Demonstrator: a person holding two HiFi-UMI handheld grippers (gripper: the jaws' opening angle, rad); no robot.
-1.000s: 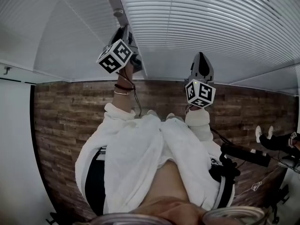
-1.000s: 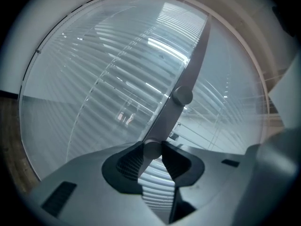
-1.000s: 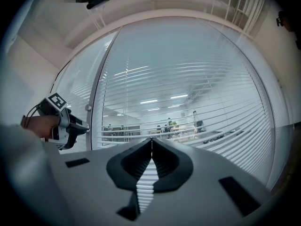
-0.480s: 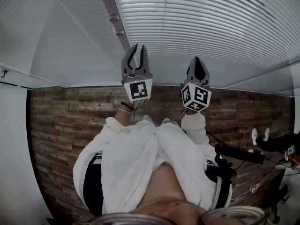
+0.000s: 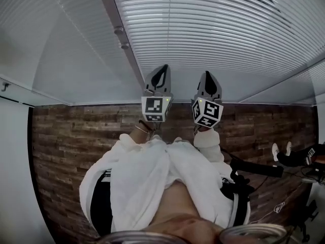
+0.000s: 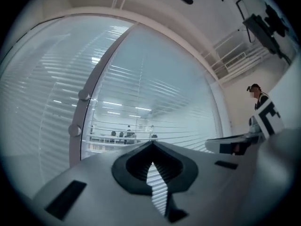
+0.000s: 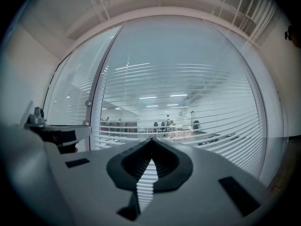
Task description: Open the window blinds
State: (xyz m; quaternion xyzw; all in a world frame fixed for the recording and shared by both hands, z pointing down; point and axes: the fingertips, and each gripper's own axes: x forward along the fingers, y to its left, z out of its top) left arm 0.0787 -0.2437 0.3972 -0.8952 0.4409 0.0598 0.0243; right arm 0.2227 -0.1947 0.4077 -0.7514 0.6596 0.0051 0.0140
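Observation:
White slatted blinds [image 5: 213, 29] cover the window across the top of the head view, and a grey frame post [image 5: 112, 19] with two round knobs [image 5: 120, 30] splits them into two panes. My left gripper [image 5: 162, 68] and right gripper [image 5: 207, 75] are held side by side in front of the right pane, apart from the slats. Both are shut with nothing between their jaws. In the left gripper view the shut left gripper [image 6: 151, 145] faces the blinds [image 6: 155, 107], whose slats let an office show through. The right gripper view shows the right gripper [image 7: 151, 140] before the blinds [image 7: 197, 117].
Below the window is a wood-patterned floor [image 5: 61, 136]. A white wall [image 5: 15, 161] stands at the left. Black equipment and cables [image 5: 256, 169] lie at the right, near another person's feet in white shoes [image 5: 280, 149]. A person [image 6: 257, 98] stands at the far right.
My left gripper has come away from the frame post to sit beside the right gripper, rolling as it went. Its jaws were open and are shut now. The right gripper has hardly moved.

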